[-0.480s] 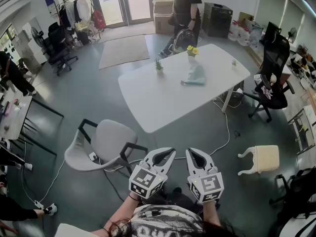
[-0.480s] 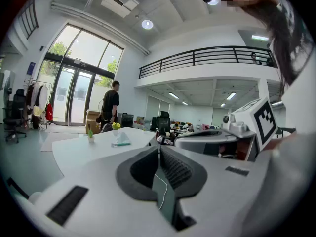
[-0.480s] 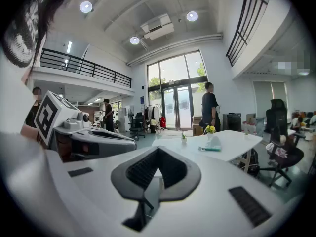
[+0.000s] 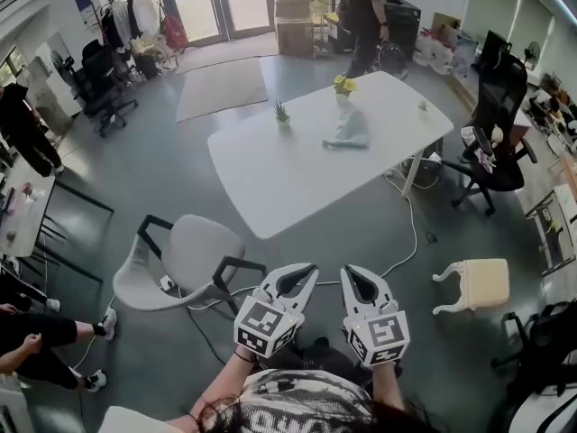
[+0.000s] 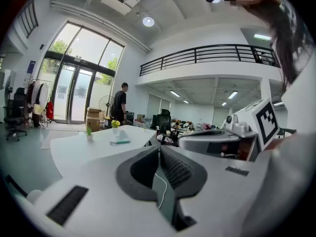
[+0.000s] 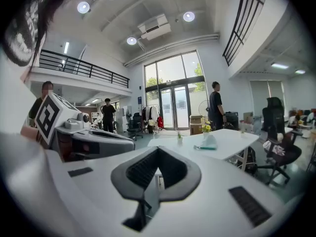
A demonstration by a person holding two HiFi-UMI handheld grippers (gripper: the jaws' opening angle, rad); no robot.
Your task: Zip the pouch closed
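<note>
The standing person (image 4: 363, 7) at the far side of the white table (image 4: 270, 179) has stepped right, from its far edge towards the black cabinet (image 4: 402, 18), and the dark bag (image 4: 390, 54) in their hand has gone right with them. At the near left, a seated person (image 4: 36, 332) has come further into view, one shoe (image 4: 107, 321) now stretched towards the grey chair (image 4: 194, 255). The table and the pouch (image 4: 347, 131) on it sit slightly further left and up in the head view.

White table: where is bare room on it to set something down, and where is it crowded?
The whole near half of the white table, on this side of the green plant and the pouch, is bare. The far edge is busier: the yellow flowers stand close behind the pouch.
</note>
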